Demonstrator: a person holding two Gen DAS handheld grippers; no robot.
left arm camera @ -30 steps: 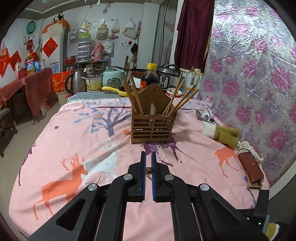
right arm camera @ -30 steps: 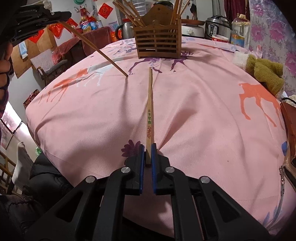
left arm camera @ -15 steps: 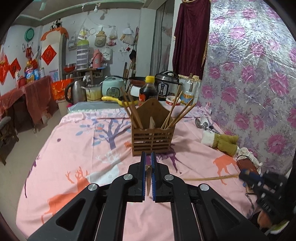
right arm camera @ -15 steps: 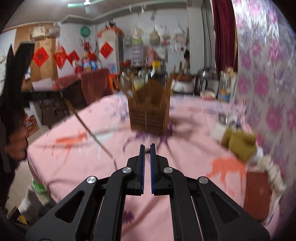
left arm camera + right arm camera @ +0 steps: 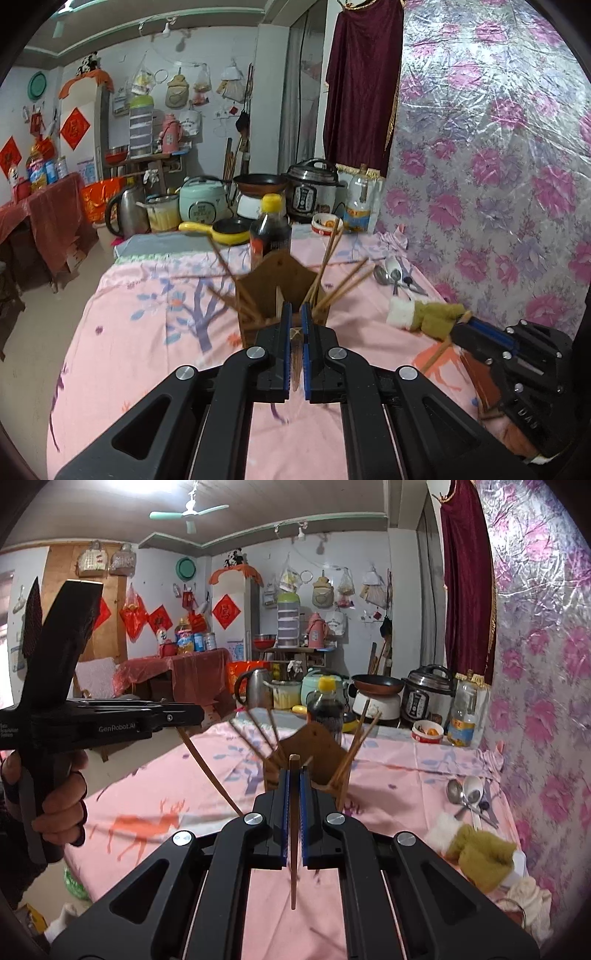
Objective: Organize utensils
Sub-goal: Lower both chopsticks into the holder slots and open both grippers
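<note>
A wooden slatted utensil holder point(image 5: 275, 291) point(image 5: 317, 755) with several chopsticks in it stands mid-table on the pink deer cloth. My left gripper point(image 5: 294, 332) is shut on a wooden chopstick point(image 5: 295, 360), held above the cloth just short of the holder; it also shows at the left of the right wrist view point(image 5: 195, 716), with the chopstick point(image 5: 210, 775) slanting down. My right gripper point(image 5: 293, 801) is shut on another chopstick point(image 5: 293, 830), held nearly upright; it shows at the right of the left wrist view point(image 5: 465, 325).
Metal spoons point(image 5: 465, 794) point(image 5: 391, 275) lie at the right near the floral wall. A yellow-green plush cloth point(image 5: 476, 849) point(image 5: 424, 315) lies near them. A dark sauce bottle point(image 5: 271, 229), cookers point(image 5: 314, 190), a kettle point(image 5: 125, 212) and a yellow pan point(image 5: 221, 234) crowd the far end.
Both grippers rose from the cloth with their chopsticks and moved closer to the holder. The right gripper tilted its chopstick from lying flat to upright.
</note>
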